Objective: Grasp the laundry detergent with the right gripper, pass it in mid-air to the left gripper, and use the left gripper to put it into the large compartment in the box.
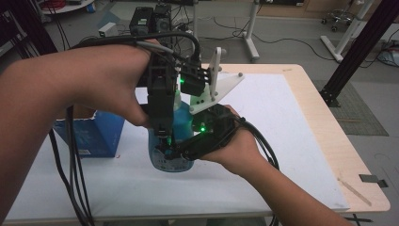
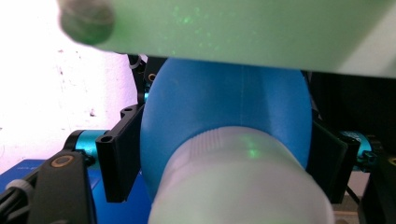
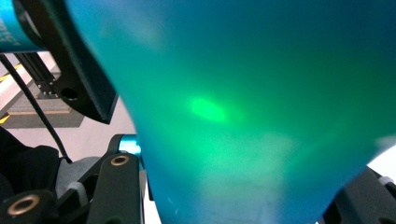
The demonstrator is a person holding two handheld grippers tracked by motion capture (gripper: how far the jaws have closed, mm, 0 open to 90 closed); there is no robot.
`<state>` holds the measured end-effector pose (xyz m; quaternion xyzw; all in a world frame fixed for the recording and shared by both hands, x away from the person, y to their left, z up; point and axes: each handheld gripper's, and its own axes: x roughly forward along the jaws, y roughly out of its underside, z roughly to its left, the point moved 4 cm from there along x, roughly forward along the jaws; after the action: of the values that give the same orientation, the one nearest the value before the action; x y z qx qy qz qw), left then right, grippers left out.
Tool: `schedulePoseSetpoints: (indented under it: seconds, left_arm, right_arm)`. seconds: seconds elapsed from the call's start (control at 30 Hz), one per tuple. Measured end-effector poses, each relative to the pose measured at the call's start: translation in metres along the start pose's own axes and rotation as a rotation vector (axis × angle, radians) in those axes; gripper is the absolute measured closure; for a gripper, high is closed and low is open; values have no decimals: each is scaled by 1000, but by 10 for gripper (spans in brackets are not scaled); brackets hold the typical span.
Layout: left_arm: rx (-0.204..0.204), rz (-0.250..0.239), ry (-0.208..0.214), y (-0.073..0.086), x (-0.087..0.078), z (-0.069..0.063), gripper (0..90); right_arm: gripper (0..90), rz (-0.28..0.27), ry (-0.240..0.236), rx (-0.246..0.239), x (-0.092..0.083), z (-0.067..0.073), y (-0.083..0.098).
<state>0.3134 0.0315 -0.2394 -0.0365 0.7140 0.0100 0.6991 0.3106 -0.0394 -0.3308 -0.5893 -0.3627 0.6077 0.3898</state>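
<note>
Counter (image 1: 324, 141): light wood top w/ a white sheet (image 1: 282, 141) covering most of it; bare wood strip along right edge & far side. On the sheet, L side: blue cardboard box (image 1: 94, 134), open top, white label low on its front. Near centre: blue translucent bottle (image 1: 176, 155), standing upright on the sheet, just right of the box, apart from it. Strip of tape (image 1: 355, 190) on bare wood at near right corner.

The blue box (image 1: 94, 134) and blue bottle (image 1: 171, 157) carry print, but none of it is legible.
</note>
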Motion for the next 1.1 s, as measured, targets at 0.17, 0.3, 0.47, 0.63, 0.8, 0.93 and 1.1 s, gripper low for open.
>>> schedulePoseSetpoints:
  seconds: [0.17, 0.3, 0.47, 0.63, 0.8, 0.93, 1.1]
  left_arm:
    - [-7, 8, 1, 0, 1, 0, 284]
    - [-11, 6, 7, 1, 1, 0, 294]
    - [-76, -39, 3, 0, 5, -3, 362]
    - [-14, 16, 2, 2, 1, 2, 376]
    - [-5, 23, -32, 1, -2, -2, 383]
    - [-7, 22, -38, 0, -4, -3, 384]
    - [-16, 25, -32, 1, -5, 0, 384]
  right_arm:
    - [468, -1, 0, 2, 0, 0, 0]
    - [468, 0, -6, 7, -1, 0, 0]
    - [468, -6, -5, 11, 0, 1, -1]
    - [468, -5, -10, 19, 1, 0, 0]
    - [465, -19, -6, 5, 0, 1, -3]
    - [459, -30, -5, -15, -2, 1, -4]
    - [426, -43, 7, -34, -3, 1, -3]
